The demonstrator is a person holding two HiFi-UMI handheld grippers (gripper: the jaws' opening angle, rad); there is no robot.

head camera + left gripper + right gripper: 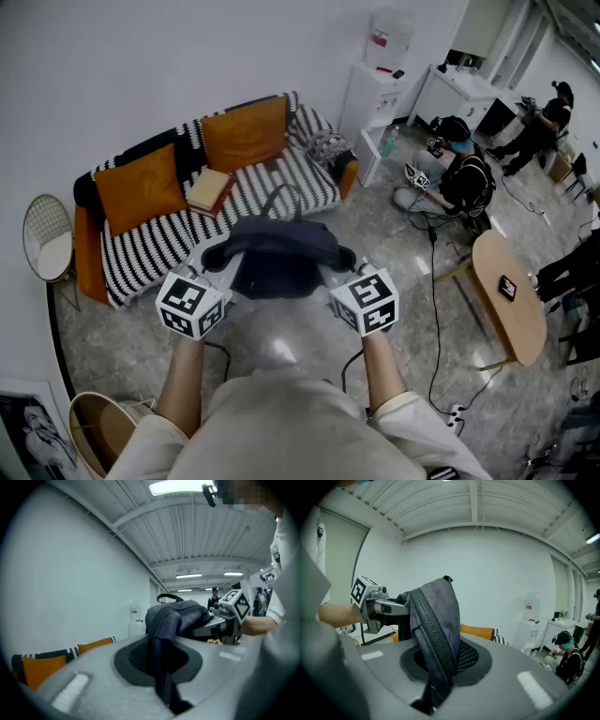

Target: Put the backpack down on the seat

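A dark navy backpack point(281, 258) hangs in the air between my two grippers, in front of the striped sofa seat point(281, 187) and above the floor. My left gripper point(217, 261) is shut on a padded strap point(161, 667) at the bag's left side. At the right side, my right gripper point(343, 270) is shut on a denim fold with a zipper point(436, 639). The bag's carry handle point(281, 195) stands up at the far side. In the left gripper view the bulk of the backpack point(183, 613) lies beyond the jaws, with the right gripper point(229, 609) behind it.
The sofa carries two orange cushions point(141, 186), a book point(208, 190) and a grey bundle point(326, 147) at its right end. A wire chair point(47, 239) stands left. A round wooden table point(511, 295), floor cables point(436, 309) and a crouching person point(464, 173) are to the right.
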